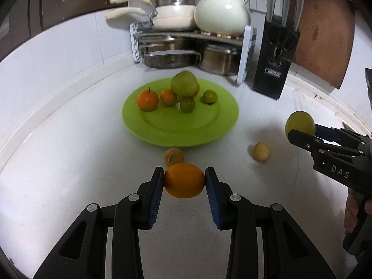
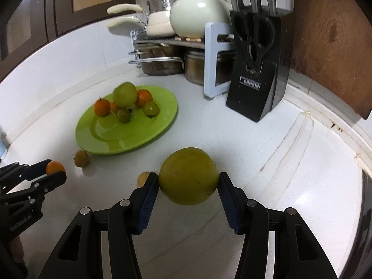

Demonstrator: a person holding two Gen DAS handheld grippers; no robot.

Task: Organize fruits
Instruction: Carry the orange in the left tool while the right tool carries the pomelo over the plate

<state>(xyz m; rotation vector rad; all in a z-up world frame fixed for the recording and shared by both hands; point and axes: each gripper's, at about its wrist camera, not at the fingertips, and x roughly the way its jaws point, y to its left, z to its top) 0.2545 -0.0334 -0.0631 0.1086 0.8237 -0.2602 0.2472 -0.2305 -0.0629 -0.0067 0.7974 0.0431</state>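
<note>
My left gripper (image 1: 184, 180) is shut on an orange (image 1: 184, 180), held above the white counter just before the green plate (image 1: 181, 130). My right gripper (image 2: 188, 180) is shut on a large green fruit (image 2: 188, 176), right of the plate (image 2: 111, 139). The plate holds several fruits: oranges (image 1: 147, 98), small green ones (image 1: 209, 96) and a big green one (image 1: 183, 83) on top. Two small brownish fruits lie on the counter, one (image 1: 173, 157) by the plate's near rim, one (image 1: 261, 151) to its right. The right gripper with its fruit shows in the left wrist view (image 1: 300, 123); the left gripper shows in the right wrist view (image 2: 54, 171).
A rack (image 1: 190, 34) with pots and pans stands in the back corner behind the plate. A black knife block (image 1: 274, 67) stands to its right, by a wooden board (image 1: 325, 34). White walls curve round the counter on the left.
</note>
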